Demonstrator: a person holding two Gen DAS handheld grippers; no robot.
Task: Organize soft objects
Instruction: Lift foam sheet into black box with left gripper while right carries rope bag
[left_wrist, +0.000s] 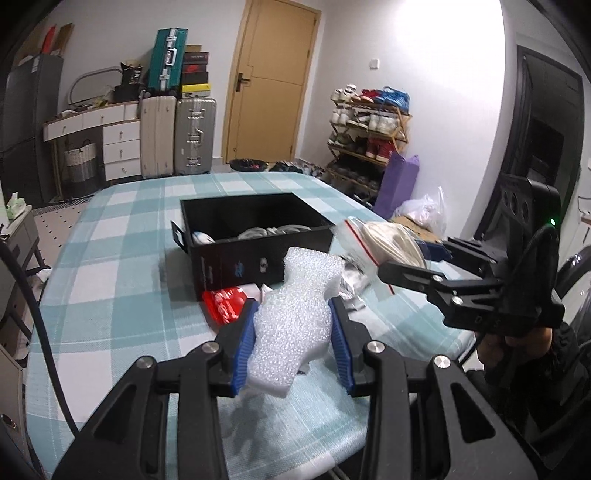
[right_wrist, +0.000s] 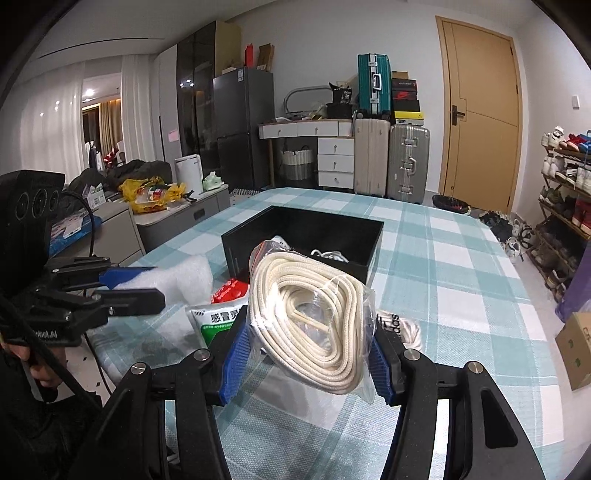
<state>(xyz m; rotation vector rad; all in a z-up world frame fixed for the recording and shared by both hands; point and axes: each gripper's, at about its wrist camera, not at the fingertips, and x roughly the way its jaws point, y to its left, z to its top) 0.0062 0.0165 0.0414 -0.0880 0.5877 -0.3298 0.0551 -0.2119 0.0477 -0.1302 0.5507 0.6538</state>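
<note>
My left gripper (left_wrist: 293, 325) is shut on a white foam block (left_wrist: 295, 314) and holds it above the checked tablecloth (left_wrist: 110, 288), just in front of an open black box (left_wrist: 255, 236) with several white items inside. My right gripper (right_wrist: 308, 350) is shut on a clear bag of coiled cream rope (right_wrist: 306, 317), raised in front of the same box (right_wrist: 303, 240). The right gripper with the bag also shows in the left wrist view (left_wrist: 384, 243), right of the box. The left gripper with the foam shows in the right wrist view (right_wrist: 129, 284).
A red packet (left_wrist: 225, 304) and small white packets lie between the box and the foam. A green-and-white pouch (right_wrist: 218, 321) and an adidas-printed bag (right_wrist: 399, 325) lie on the cloth. Suitcases, drawers, a shoe rack and a door stand behind the table.
</note>
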